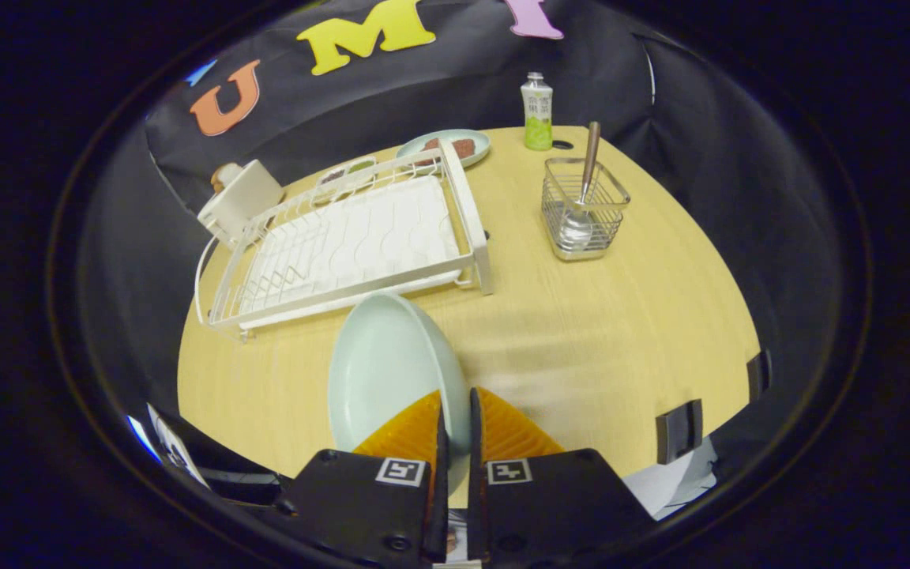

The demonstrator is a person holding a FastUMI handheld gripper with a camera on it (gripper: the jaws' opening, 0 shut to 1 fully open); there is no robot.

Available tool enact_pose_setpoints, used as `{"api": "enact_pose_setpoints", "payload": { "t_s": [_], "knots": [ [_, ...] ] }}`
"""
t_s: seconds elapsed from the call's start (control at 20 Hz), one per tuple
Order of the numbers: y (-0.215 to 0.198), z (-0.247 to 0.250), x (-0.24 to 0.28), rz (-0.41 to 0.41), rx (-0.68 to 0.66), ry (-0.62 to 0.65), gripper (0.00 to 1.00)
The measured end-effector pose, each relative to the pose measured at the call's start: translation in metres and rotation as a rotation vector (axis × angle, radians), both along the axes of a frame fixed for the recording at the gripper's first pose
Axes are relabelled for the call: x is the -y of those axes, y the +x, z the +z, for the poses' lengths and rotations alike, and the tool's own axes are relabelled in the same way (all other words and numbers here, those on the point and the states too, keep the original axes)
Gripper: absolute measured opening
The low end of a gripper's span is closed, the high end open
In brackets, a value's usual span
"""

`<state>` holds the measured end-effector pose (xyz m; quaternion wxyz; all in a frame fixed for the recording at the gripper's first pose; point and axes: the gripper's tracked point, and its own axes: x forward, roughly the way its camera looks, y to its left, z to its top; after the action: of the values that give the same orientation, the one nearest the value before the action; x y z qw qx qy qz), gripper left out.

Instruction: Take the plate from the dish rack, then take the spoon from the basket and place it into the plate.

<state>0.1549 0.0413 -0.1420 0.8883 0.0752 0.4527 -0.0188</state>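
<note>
I have gripper clenched on plate rim, plate just off rack. Glazed, stiff, breakable, likely slippery: keep rim pinch. Farther: spoon upright in basket; grab handle.

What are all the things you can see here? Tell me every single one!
plate: one, pale green, held on edge between the fingers, just in front of the dish rack
dish rack: one, white, on the table beyond the plate, nothing standing in it
wire basket: one, silver, on the table to the right of the rack
spoon: one, silver bowl with a brownish handle, standing in the basket
bottle: one, white and green, at the table's far edge
far plate: one, pale green, behind the rack, something brown on it
small dish: one, behind the rack, contents unclear
white box: one, at the rack's far left corner
table: one, light wood
gripper: one, fingers closed on the plate's rim
</note>
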Motion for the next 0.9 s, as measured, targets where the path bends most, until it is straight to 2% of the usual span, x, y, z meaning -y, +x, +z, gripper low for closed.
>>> {"api": "enact_pose_setpoints", "payload": {
  "t_s": [0.25, 0.4, 0.7, 0.8, 0.9],
  "knots": [
    [0.013, -0.021, 0.007, 0.019, -0.016, 0.117, 0.16],
    [0.020, -0.029, 0.008, 0.038, -0.010, 0.144, 0.17],
    [0.025, -0.042, 0.021, 0.022, 0.001, 0.078, 0.25],
    [0.029, -0.042, 0.033, 0.016, 0.040, 0.022, 0.21],
    [0.030, -0.042, 0.036, 0.021, 0.069, 0.035, 0.23]
  ]
}}
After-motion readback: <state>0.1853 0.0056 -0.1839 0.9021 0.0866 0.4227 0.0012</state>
